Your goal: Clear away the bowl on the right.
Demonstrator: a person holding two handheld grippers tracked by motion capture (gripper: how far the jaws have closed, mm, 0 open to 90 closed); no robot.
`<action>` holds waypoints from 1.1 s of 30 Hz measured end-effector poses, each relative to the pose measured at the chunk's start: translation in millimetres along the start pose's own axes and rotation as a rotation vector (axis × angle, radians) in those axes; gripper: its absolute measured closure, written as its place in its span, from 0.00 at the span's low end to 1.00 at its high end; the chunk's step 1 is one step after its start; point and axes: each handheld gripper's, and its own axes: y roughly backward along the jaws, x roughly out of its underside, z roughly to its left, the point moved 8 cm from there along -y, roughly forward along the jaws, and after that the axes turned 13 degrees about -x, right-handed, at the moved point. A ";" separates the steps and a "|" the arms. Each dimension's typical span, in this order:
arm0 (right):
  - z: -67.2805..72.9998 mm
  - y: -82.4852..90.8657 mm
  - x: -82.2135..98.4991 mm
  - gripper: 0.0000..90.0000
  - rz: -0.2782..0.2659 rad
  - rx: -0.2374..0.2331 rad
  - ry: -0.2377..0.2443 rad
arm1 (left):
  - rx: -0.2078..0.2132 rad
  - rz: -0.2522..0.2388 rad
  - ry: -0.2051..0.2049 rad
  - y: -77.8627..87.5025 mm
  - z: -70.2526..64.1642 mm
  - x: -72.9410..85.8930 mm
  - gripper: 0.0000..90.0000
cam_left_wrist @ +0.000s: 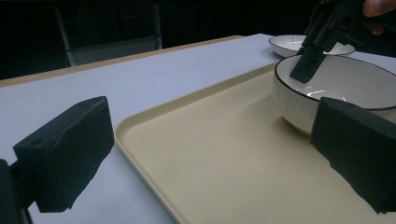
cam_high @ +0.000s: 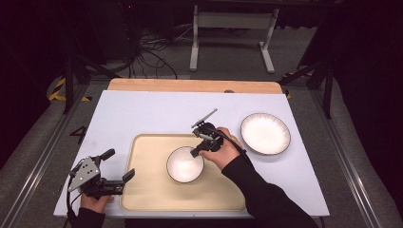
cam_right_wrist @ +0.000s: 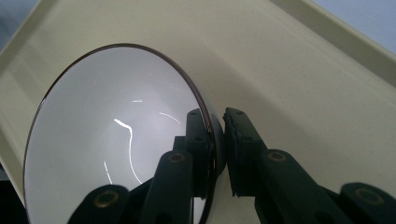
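both tongs are mine: my right gripper [cam_high: 196,151] is pinched narrow on the rim of the white bowl [cam_high: 184,165], one pad inside the wall and one outside, as the right gripper view shows it [cam_right_wrist: 218,140]. my left gripper [cam_high: 119,166] stands wide with nothing between its pads, resting by the near left corner of the tray [cam_high: 142,190], partly over its edge.

the bowl sits on the beige tray, right under my right tongs and well off to the right of my left ones; from the left gripper view it lies ahead and to the right [cam_left_wrist: 327,88], with the other gripper [cam_left_wrist: 310,63] biting its far rim. a white plate [cam_high: 265,133] lies on the table beyond my right hand, off the tray.

what worries me is the grip. i hold a glazed, curved wall at one point only, so if i lift, the bowl's weight hangs to one side and i judge it may swing or slide out of the pads. too quick a lift or a twist of my wrist would do it, and it would drop back on the tray or knock the tray's rim. squeezing harder on thin china is its own risk. carrying it toward the plate, a low pass could clip that plate.
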 end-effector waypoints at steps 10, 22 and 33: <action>-4.6 -1.3 2.8 0.90 0.012 -0.007 0.008 | -0.001 0.002 0.000 0.0 -0.2 0.1 0.00; -2.8 3.9 -0.5 0.65 -0.034 -0.005 0.068 | 0.000 0.005 -0.001 0.1 -0.1 0.3 0.00; 11.2 24.5 -11.0 0.41 -0.172 0.026 0.214 | 0.000 0.000 0.002 -0.6 0.2 0.0 0.00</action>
